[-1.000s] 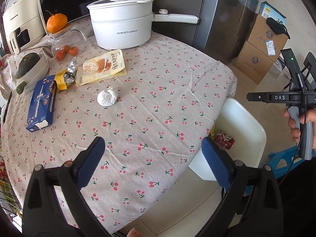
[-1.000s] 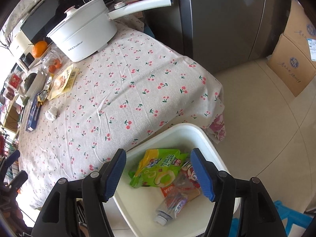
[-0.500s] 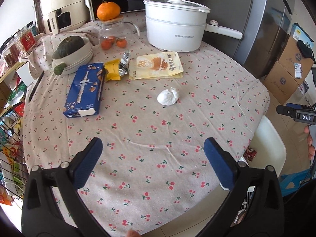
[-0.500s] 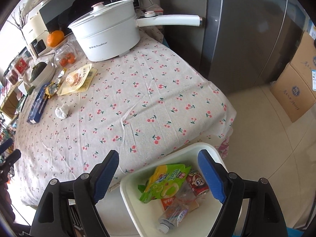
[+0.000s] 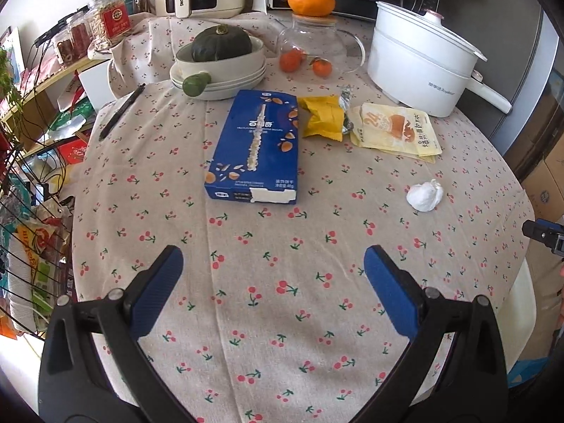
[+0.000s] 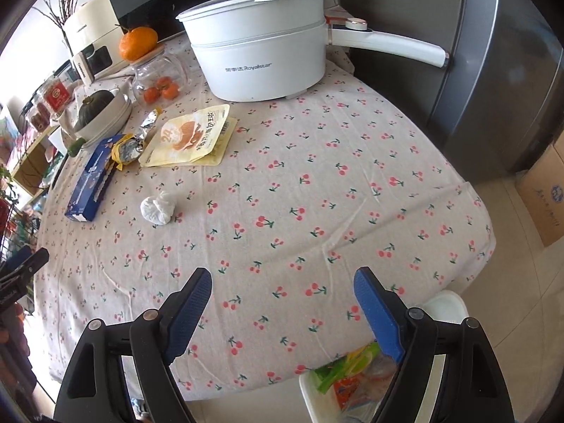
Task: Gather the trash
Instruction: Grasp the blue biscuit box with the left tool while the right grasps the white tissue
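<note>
Both grippers hover over the near edge of the counter (image 5: pixel 246 317) with nothing in them: left gripper (image 5: pixel 273 290) jaws spread wide, right gripper (image 6: pixel 282 305) jaws spread wide too. Leftover trash sits toward the far side: a blue snack box (image 5: pixel 255 149), a crumpled yellow wrapper (image 5: pixel 322 121) touching its right edge, a flat yellow pouch (image 5: pixel 396 130) and a balled-up white tissue (image 5: pixel 424 195) on its own. The bin (image 6: pixel 446 308) is on the floor at the near right, already holding some packets.

Risks, I'd say: the flat pouch slides instead of lifting, jaws snag the cherry tablecloth, or a reach bumps the glass jar (image 5: pixel 317 49) or white pot (image 5: pixel 419 60) nearby.
</note>
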`<action>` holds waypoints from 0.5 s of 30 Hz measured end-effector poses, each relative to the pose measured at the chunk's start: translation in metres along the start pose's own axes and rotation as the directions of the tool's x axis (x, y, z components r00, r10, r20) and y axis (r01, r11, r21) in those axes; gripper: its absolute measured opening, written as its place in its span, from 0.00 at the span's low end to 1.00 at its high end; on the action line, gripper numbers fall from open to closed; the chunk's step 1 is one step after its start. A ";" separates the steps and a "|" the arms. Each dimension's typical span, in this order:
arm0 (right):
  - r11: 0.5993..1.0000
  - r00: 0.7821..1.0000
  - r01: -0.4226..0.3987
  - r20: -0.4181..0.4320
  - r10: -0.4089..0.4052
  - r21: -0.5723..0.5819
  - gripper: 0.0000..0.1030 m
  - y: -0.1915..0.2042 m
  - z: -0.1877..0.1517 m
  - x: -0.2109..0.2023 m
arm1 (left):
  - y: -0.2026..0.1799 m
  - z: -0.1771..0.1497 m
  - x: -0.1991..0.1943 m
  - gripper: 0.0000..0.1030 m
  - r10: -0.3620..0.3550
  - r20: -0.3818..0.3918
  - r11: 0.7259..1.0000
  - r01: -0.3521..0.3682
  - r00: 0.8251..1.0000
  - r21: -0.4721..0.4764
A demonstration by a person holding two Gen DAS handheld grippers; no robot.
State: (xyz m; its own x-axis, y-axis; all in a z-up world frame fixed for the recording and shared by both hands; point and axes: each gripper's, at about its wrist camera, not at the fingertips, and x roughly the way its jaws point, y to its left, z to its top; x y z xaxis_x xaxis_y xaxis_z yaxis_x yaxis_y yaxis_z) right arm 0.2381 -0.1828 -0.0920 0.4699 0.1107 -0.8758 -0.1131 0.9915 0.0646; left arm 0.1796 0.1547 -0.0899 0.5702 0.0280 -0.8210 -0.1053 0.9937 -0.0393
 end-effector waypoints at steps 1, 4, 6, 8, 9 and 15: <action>1.000 1.000 -0.002 -0.005 0.002 -0.002 0.82 0.005 0.002 0.005 | 0.003 0.003 0.005 0.99 -0.006 -0.003 1.000 0.006 1.000 -0.007; 1.000 1.000 -0.005 -0.021 0.005 -0.012 0.82 0.018 0.007 0.021 | 0.009 0.013 0.016 0.99 -0.015 0.024 1.000 0.015 1.000 0.005; 1.000 1.000 -0.006 -0.030 0.005 -0.024 0.82 0.026 0.009 0.031 | 0.009 0.019 0.022 0.99 -0.008 0.055 1.000 0.007 0.998 0.031; 0.999 1.000 -0.009 -0.027 0.008 -0.042 0.82 0.034 0.011 0.038 | 0.011 0.022 0.032 0.99 -0.029 0.060 0.999 0.027 0.998 0.031; 0.999 1.000 -0.012 -0.024 0.010 -0.052 0.82 0.038 0.012 0.042 | 0.011 0.023 0.038 0.99 -0.036 0.052 0.999 0.034 0.998 0.031; 0.990 0.999 -0.053 -0.002 0.053 -0.134 0.82 0.068 0.020 0.062 | 0.014 0.032 0.062 0.99 -0.021 0.041 1.000 0.020 0.999 0.019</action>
State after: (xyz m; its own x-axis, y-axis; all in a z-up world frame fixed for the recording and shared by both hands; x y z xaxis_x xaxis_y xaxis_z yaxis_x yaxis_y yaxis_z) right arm 0.2766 -0.1075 -0.1325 0.4618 0.1632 -0.8718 -0.2541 0.9661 0.0462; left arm 0.2394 0.1739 -0.1229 0.6056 0.0120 -0.7957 -0.0781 0.9960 -0.0445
